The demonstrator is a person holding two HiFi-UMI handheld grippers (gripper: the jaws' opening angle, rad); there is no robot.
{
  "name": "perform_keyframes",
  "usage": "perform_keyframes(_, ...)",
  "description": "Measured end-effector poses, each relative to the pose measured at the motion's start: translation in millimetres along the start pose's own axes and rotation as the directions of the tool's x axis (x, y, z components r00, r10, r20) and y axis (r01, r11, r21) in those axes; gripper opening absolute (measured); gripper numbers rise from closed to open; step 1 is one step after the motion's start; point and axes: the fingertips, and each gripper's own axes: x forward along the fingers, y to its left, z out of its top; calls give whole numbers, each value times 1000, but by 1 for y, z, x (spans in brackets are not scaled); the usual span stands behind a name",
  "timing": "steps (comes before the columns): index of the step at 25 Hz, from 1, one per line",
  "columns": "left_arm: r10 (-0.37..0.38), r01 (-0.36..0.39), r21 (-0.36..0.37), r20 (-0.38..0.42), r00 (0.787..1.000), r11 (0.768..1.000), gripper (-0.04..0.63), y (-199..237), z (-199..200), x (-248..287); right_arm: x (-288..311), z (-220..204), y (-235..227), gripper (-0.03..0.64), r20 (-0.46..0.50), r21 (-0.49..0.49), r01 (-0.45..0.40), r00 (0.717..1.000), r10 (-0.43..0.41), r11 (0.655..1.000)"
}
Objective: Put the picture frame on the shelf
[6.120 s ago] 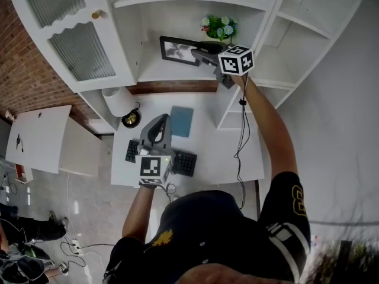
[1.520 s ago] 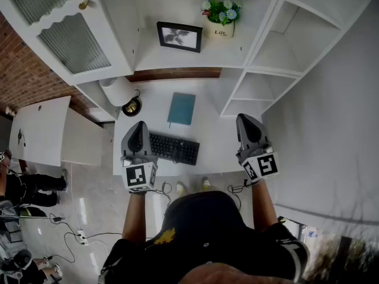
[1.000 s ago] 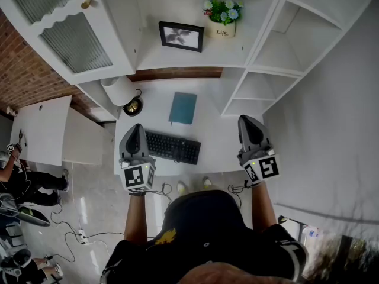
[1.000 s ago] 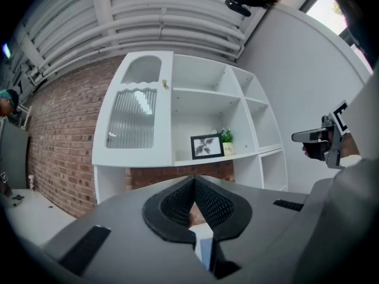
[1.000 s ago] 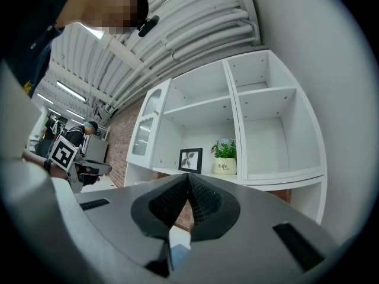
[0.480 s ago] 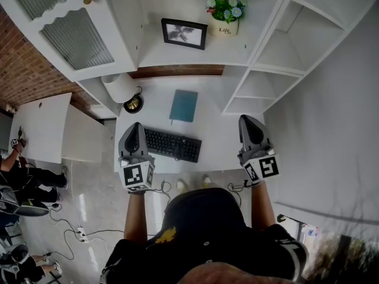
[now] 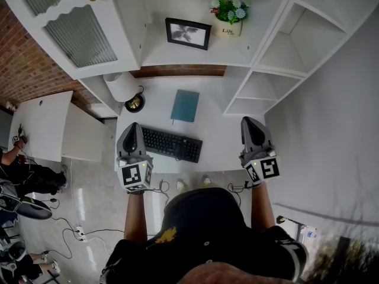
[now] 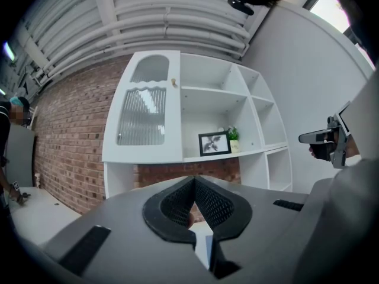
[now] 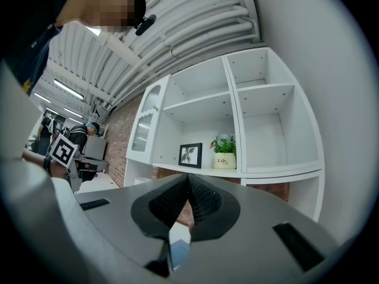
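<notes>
While the frame [image 7: 188, 33] stands upright on the shelf [image 7: 177, 58] of the white unit, the far left of that unit is closed by a ribbed-glass door [image 7: 77, 31]. Below the door, a lamp [image 7: 121, 86] sits at the back left corner of the surface [image 7: 216, 129]. Next comes the left tool [image 7: 131, 129], at the left end of the keyboard [image 7: 172, 144]. Its jaws are together with nothing between them, and it points level toward the unit. The keyboard lies across the near part of the surface, with a teal book [image 7: 185, 105] flat behind it. Above the book, the frame faces out, just beside a potted plant [image 7: 231, 18] on its right; whether the two touch I cannot tell. At the surface's near right corner is the right tool [image 7: 253, 129], jaws likewise pressed together and empty, aimed toward the shelf and well apart from the frame.
</notes>
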Motion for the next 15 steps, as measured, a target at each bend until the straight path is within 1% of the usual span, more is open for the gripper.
perform_keyframes(5, -9, 9, -19, -18, 1000, 1000, 18, -1, -3, -4, -3, 0, 2, 6, -12, 2, 1, 1000, -1, 1000)
perform_keyframes(7, -8, 8, -23, -37, 999, 1000, 18, 4, -4, -9, -5, 2, 4, 6, -23, 4, 5, 1000, -5, 1000)
perform_keyframes(9, -3, 2, -20, -40, 999, 1000, 18, 14, -1, -7, 2, 6, 5, 6, -21, -12, -2, 1000, 1, 1000)
perform_keyframes(12, 25, -25, -5, 11, 1000, 1000, 18, 32, 5, 3, 32, 18, 2, 6, 33, -66, -43, 998, 45, 997)
perform_keyframes(15, 66, -67, 7, 49, 997, 998, 18, 49, 0, 7, 61, 28, 1, 6, 99, -116, -89, 990, 101, 989)
